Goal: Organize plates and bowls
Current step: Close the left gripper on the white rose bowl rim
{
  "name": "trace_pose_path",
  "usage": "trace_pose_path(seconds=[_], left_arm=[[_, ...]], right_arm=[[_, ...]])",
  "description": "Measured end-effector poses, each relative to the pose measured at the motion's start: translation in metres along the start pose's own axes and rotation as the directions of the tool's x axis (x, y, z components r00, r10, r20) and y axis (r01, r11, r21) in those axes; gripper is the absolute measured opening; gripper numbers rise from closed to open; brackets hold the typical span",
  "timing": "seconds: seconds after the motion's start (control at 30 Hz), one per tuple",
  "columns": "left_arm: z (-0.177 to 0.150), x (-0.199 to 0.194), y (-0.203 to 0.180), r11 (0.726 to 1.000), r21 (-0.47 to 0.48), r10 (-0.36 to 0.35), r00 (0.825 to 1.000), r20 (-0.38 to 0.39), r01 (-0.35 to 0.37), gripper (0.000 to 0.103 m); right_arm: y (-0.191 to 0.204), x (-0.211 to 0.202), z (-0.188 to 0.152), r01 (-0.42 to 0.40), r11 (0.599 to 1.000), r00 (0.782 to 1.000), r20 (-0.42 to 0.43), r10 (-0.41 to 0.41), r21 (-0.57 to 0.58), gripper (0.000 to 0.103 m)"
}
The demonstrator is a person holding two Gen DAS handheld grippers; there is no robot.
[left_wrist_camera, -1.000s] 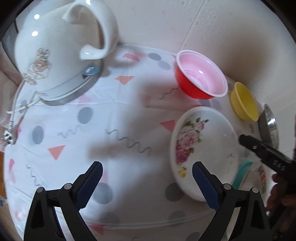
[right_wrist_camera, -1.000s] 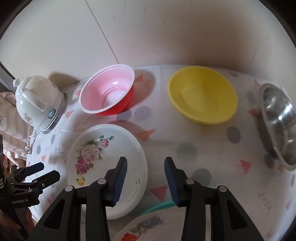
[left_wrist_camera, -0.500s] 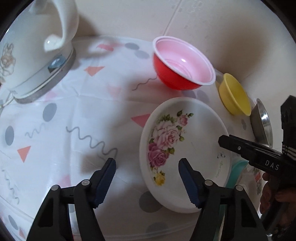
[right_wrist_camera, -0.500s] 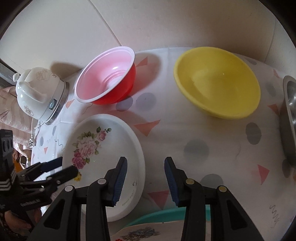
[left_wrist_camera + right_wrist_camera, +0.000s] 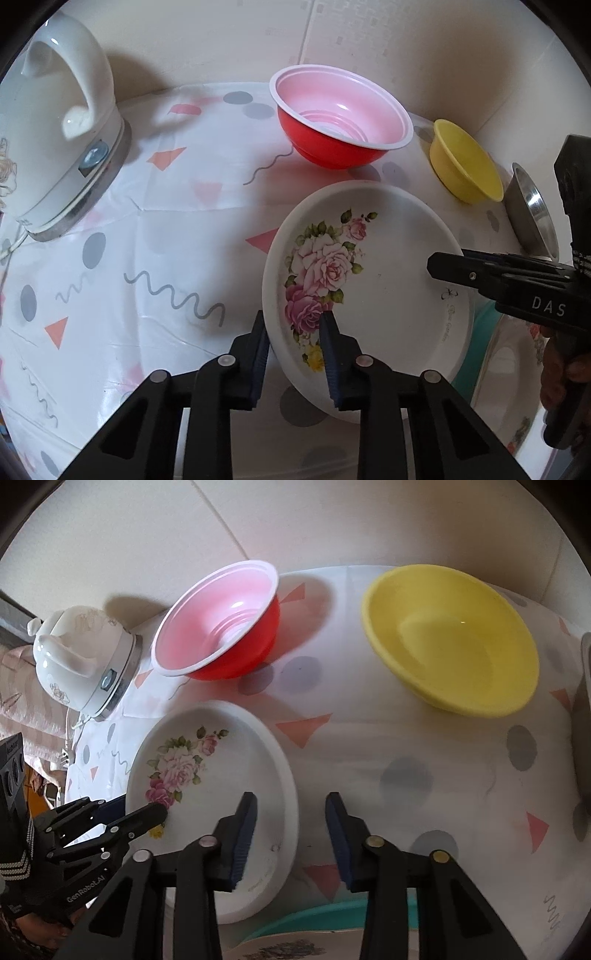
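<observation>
A white plate with pink roses [image 5: 373, 280] lies on the patterned tablecloth. My left gripper [image 5: 293, 354] is shut on its near-left rim, one finger under and one inside. In the right wrist view the plate [image 5: 221, 775] sits at lower left, and my right gripper [image 5: 290, 834] is open over its right rim, empty. Behind stand a red bowl with a pink inside [image 5: 343, 118], also in the right wrist view [image 5: 221, 616], and a yellow bowl [image 5: 465, 162], also in the right wrist view [image 5: 450, 635]. A steel bowl [image 5: 532, 214] sits at the far right.
A white electric kettle [image 5: 55, 140] stands at the back left, also in the right wrist view [image 5: 81, 664]. A teal-rimmed plate with a print [image 5: 498, 362] lies at the near right, partly under the rose plate. A wall runs close behind the bowls.
My left gripper moved right to the rose plate and closed on its rim. My right gripper moved forward and left, to above the plate's right rim, staying open.
</observation>
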State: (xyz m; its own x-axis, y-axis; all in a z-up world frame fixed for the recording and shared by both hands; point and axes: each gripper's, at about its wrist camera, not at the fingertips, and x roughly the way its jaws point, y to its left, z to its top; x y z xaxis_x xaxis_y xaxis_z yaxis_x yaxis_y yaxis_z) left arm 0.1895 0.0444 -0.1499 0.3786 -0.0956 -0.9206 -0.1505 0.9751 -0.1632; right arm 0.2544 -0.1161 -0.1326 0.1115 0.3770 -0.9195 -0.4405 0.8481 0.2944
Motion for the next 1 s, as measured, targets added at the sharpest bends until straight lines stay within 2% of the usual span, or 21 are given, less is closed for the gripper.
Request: trace_pose_path(seconds=[0.27,0.37,0.5,0.63,1.0], left_arm=[[0.000,-0.007,0.009,1.000,0.015,0.011,1.000,0.010,-0.011,0.024],[-0.002,-0.010,0.010,0.999,0.024,0.020,1.000,0.017,-0.021,0.024],[-0.002,-0.014,0.006,0.998,0.035,0.057,0.998,0.031,-0.059,0.022],[-0.001,-0.016,0.011,0.998,0.031,0.061,0.997,0.041,-0.062,0.017],[-0.008,-0.024,0.020,0.996,0.028,0.080,0.994,0.068,-0.082,0.016]], right_arm=[[0.015,0.006,0.001,0.034,0.999,0.999,0.005,-0.034,-0.040,0.026],[0.014,0.006,0.000,0.055,0.998,0.998,0.015,-0.054,-0.029,0.018],[0.008,0.005,-0.002,0.025,1.000,0.999,0.025,-0.025,0.004,0.015],[0.006,0.003,-0.006,0.009,1.000,0.999,0.034,-0.010,0.026,0.013],[0.009,-0.007,-0.010,-0.011,0.999,0.998,0.070,0.008,0.050,0.010]])
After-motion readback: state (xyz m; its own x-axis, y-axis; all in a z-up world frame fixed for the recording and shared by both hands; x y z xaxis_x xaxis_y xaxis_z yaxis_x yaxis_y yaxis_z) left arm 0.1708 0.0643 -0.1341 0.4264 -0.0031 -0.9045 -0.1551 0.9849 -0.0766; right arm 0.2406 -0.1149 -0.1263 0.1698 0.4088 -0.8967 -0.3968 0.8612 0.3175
